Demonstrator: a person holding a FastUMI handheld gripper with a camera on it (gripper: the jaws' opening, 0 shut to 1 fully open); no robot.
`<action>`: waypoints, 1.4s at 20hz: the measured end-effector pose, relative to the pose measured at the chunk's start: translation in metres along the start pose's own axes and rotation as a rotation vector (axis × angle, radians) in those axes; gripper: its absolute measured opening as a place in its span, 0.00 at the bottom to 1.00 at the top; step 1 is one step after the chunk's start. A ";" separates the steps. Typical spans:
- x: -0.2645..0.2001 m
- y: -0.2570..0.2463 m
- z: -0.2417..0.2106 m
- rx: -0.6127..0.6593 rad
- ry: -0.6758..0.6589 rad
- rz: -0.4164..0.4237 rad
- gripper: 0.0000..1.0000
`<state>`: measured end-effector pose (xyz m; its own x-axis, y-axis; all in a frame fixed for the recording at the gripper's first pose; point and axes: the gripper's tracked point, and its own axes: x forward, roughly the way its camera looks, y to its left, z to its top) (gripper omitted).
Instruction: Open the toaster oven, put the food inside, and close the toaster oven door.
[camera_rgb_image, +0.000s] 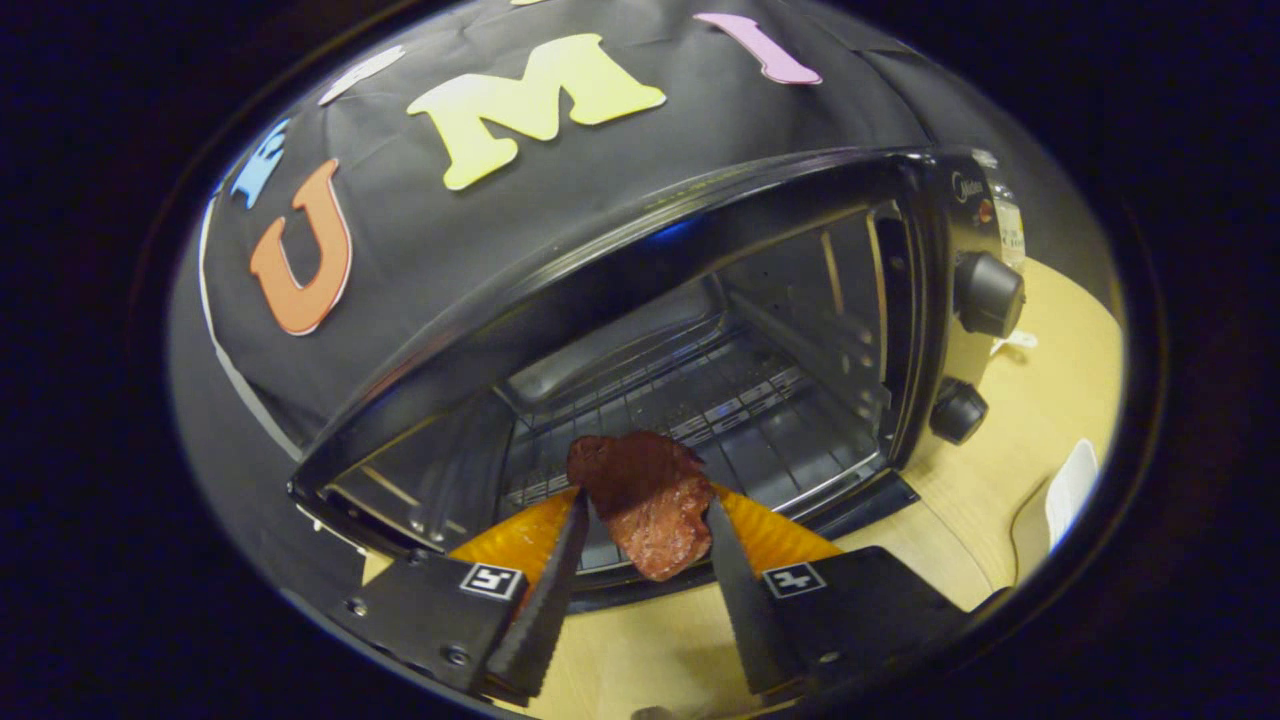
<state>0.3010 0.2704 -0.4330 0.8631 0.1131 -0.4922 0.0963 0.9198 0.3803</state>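
Note:
A black toaster oven (640, 250) stands open just ahead of my fingers, its wire rack (700, 400) and dark inner walls in plain sight. Its door (860, 505) lies folded down at the front, mostly hidden behind my fingers. My gripper (645, 510) is shut on a dark red piece of meat (645, 500), which hangs between both fingertips right at the oven's mouth, above the lowered door. The meat's upper end reaches over the front edge of the rack.
Two black knobs (988, 293) sit on the oven's right panel. The oven rests on a light wooden table (1010, 470). A white object (1068, 490) lies on the table to the right of the oven.

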 end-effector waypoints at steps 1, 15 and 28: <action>-0.003 -0.004 0.002 -0.041 -0.010 -0.015 0.81; -0.109 -0.009 0.015 -0.363 0.012 0.068 0.94; -0.204 -0.088 -0.061 -0.461 0.190 0.038 0.95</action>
<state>0.0860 0.1887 -0.4137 0.7520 0.1770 -0.6349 -0.1996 0.9792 0.0365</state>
